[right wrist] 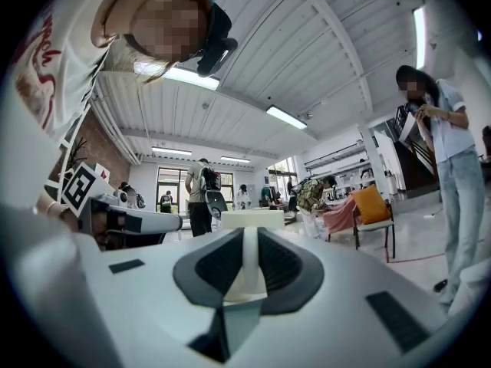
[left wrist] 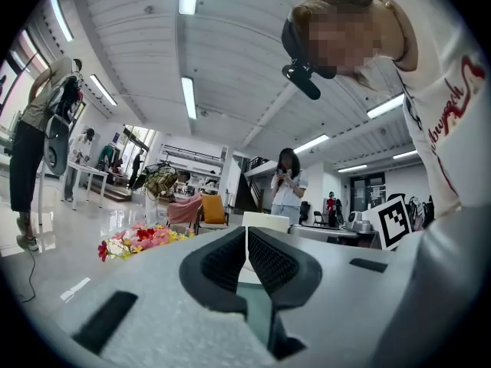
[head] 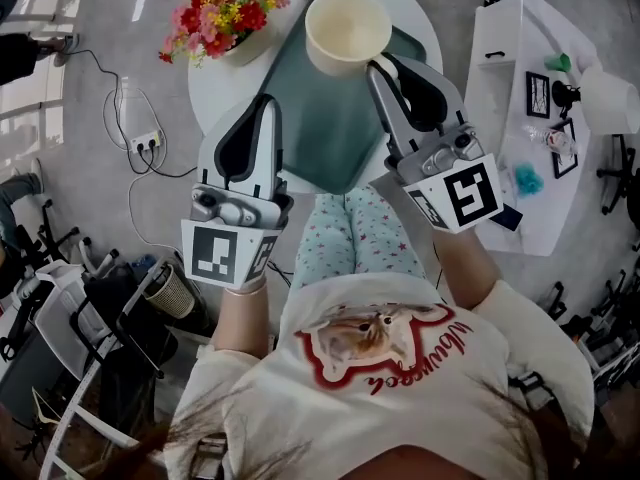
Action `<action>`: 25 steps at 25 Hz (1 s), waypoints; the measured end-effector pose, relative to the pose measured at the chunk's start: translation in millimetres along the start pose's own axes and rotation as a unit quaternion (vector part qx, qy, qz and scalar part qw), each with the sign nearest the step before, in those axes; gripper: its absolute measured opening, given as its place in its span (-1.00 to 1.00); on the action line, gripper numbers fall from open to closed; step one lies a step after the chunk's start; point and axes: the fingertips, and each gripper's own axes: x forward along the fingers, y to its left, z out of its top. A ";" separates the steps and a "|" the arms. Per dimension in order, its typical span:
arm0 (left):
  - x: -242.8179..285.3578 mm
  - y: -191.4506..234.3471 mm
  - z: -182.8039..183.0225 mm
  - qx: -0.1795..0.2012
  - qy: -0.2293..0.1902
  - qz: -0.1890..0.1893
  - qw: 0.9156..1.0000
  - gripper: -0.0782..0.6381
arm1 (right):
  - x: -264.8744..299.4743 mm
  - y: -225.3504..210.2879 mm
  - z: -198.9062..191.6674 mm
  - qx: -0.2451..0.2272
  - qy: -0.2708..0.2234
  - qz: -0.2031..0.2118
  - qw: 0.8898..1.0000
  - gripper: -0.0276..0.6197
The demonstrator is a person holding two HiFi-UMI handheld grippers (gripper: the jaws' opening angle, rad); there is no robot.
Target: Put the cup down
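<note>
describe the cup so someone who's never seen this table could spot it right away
Find the round white table, then the dark green tray on it. At the tray's far end is a plain cream cup, mouth up, its handle clamped in the right gripper. It is the only empty pale vessel there; its neighbour to the left holds red, pink and yellow flowers.

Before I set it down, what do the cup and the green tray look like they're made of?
The cup is cream, even in colour, with a soft sheen and a thick rounded rim. It could be plastic or matte-glazed ceramic; the look leaves it open. The green tray has a flat, dull surface and rounded corners, with no grain or weave, so it is probably plastic. The right gripper is shut on the cup's handle.
</note>
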 end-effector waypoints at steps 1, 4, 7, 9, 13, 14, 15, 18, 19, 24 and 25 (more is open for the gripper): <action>-0.6 -0.7 -3.0 0.000 0.003 -0.001 1.000 -0.72 | 0.5 -0.1 -3.5 0.002 0.001 0.000 1.000 -0.81; -2.2 -1.5 -10.0 -0.002 0.008 -0.004 1.000 -0.72 | 3.4 0.3 -13.4 0.004 0.004 0.000 1.000 -0.81; -3.2 -2.1 -14.5 -0.008 0.007 -0.007 1.000 -0.72 | 4.9 0.7 -22.7 0.007 0.008 0.000 1.000 -0.81; -3.4 -2.3 -16.8 -0.009 0.007 -0.007 1.000 -0.72 | 5.1 0.5 -28.9 0.007 0.012 -0.001 1.000 -0.81; -5.6 -3.5 -24.7 -0.014 0.006 -0.006 1.000 -0.72 | 5.1 0.2 -42.9 0.001 0.024 -0.001 1.000 -0.81; -6.3 -4.2 -28.2 -0.016 0.007 -0.006 1.000 -0.72 | 4.6 -0.1 -46.7 0.000 0.027 -0.001 1.000 -0.81; -6.9 -5.0 -32.0 -0.018 0.008 -0.006 1.000 -0.72 | 4.1 -0.6 -50.3 -0.001 0.029 -0.002 1.000 -0.81; -8.6 -6.8 -41.8 -0.025 0.011 -0.006 1.000 -0.72 | 4.3 -2.2 -58.8 -0.001 0.035 -0.003 0.999 -0.81; -9.3 -6.9 -44.2 -0.027 0.011 -0.006 1.000 -0.72 | 5.1 -2.5 -61.1 -0.002 0.037 -0.003 0.999 -0.81; -13.9 -7.0 -51.4 -0.030 0.011 -0.002 0.999 -0.72 | 8.6 -2.1 -73.5 -0.003 0.048 -0.001 0.999 -0.81; -14.9 -6.8 -51.2 -0.031 0.010 0.000 0.999 -0.72 | 9.4 -1.8 -75.7 -0.004 0.050 0.000 0.999 -0.81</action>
